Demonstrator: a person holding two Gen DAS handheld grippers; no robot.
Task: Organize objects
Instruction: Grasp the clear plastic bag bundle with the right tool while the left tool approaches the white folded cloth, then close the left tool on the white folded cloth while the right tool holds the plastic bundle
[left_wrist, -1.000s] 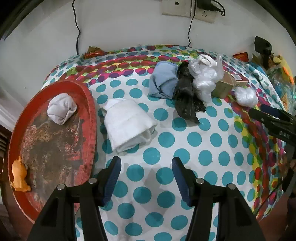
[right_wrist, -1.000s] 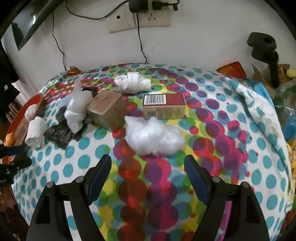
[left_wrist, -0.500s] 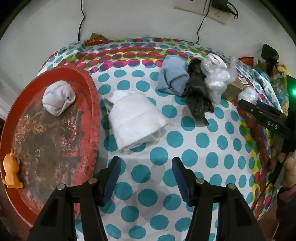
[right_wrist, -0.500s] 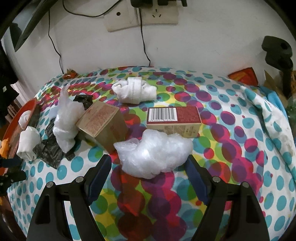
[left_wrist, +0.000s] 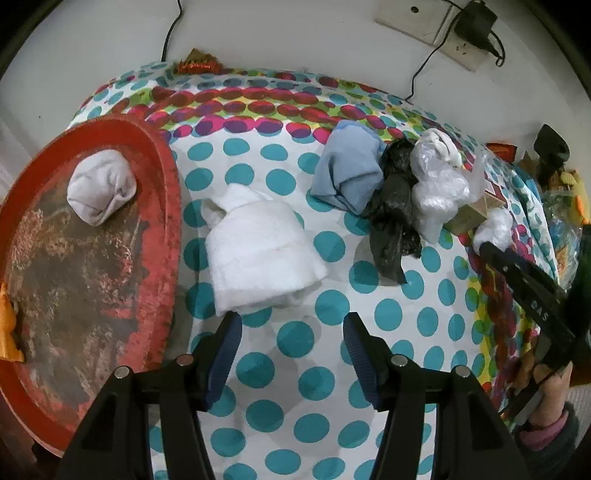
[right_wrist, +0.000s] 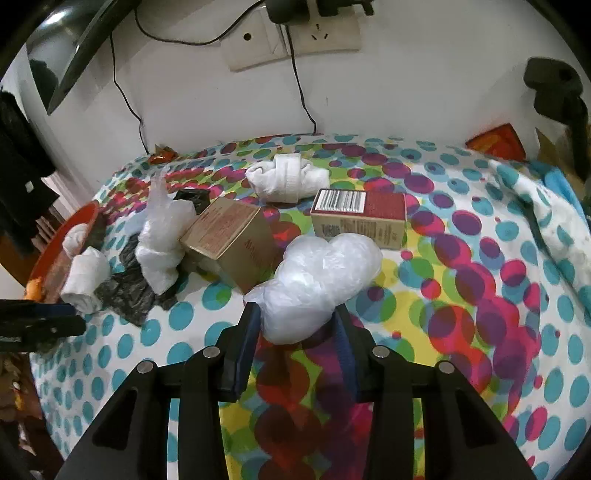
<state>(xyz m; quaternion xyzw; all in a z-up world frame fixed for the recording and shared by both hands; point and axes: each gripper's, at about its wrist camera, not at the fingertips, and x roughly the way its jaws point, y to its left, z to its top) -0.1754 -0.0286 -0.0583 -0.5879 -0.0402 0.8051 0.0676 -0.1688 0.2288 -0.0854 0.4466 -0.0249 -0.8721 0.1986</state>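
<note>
White wall sockets (right_wrist: 291, 40) with black plugged-in cables (right_wrist: 301, 88).

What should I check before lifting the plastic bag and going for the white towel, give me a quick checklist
1. Right gripper closed on the clear bag: ok, its jaws have just been closing and both pads press the bag's near end.
2. Grip is centred on the bag: not ok, most of the bag sticks out beyond the fingers.
3. Bag clear of the brown box: cannot tell, they sit very close.
4. Left gripper open: ok, nothing between its fingers.
5. White towel ahead of the left gripper: ok, just beyond the fingertips.
6. Room on the red tray: ok, only a sock and an orange toy on it.
</note>
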